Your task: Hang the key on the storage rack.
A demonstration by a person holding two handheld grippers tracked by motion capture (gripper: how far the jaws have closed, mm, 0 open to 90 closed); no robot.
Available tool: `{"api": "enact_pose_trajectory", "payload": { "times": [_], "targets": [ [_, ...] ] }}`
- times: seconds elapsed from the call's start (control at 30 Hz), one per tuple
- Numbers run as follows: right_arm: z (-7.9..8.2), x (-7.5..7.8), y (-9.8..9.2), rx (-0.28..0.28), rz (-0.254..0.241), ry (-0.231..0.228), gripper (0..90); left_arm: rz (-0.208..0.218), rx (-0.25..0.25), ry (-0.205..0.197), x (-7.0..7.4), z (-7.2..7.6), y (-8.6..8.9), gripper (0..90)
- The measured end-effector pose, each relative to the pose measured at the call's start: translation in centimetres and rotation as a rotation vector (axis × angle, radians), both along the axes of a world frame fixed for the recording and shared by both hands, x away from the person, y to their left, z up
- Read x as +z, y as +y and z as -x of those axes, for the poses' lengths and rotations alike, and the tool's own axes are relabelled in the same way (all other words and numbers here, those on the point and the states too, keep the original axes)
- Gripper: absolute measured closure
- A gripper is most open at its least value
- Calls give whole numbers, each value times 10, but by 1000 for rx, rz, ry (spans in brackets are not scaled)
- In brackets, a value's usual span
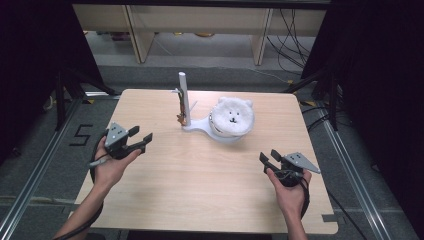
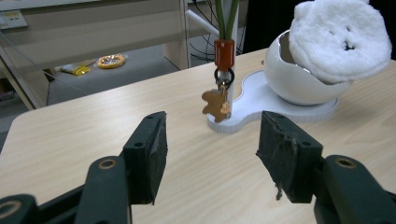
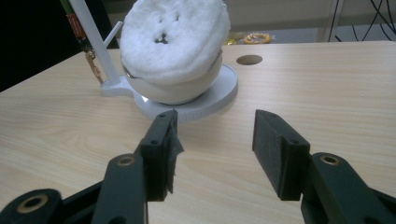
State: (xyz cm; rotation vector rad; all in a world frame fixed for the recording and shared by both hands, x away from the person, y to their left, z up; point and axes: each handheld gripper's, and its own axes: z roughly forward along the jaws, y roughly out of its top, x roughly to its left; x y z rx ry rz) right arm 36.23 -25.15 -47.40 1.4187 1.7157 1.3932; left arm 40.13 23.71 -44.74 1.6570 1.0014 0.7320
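One white stand [image 1: 200,127] sits on the table [image 1: 200,200], bearing one post [image 1: 183,97] and one white bowl [image 2: 299,84]. The bowl holds one plush bear face [image 1: 231,116]. One brown charm [image 2: 215,103] hangs at the post, legible in the left gripper view. Left gripper [image 1: 140,140], left of the stand, and right gripper [image 1: 269,159], nearer the person, stand released, jaws apart and empty.

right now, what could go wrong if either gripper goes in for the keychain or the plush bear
The keychain hangs against the thin white post, so the open left gripper could knock the light stand sideways. The plush bear sits tilted and loose in the white bowl; a nudge from the open right gripper might tip it out.
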Motion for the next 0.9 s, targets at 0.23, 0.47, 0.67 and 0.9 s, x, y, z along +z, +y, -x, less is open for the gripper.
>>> {"api": "enact_pose_trajectory", "payload": {
  "times": [0.23,0.47,0.67,0.9],
  "targets": [
    [-4,-6,-4,14,53,-22,506,10,39,26,-42,24,8,411],
    [-4,-11,-2,-2,34,0,502,23,84,24,-70,35,16,390],
    [-6,-18,-4,11,59,-5,494,2,100,-10,-76,38,16,386],
    [-6,-27,-4,-6,94,-9,481,1,110,-18,-76,38,16,380]
  ]
}}
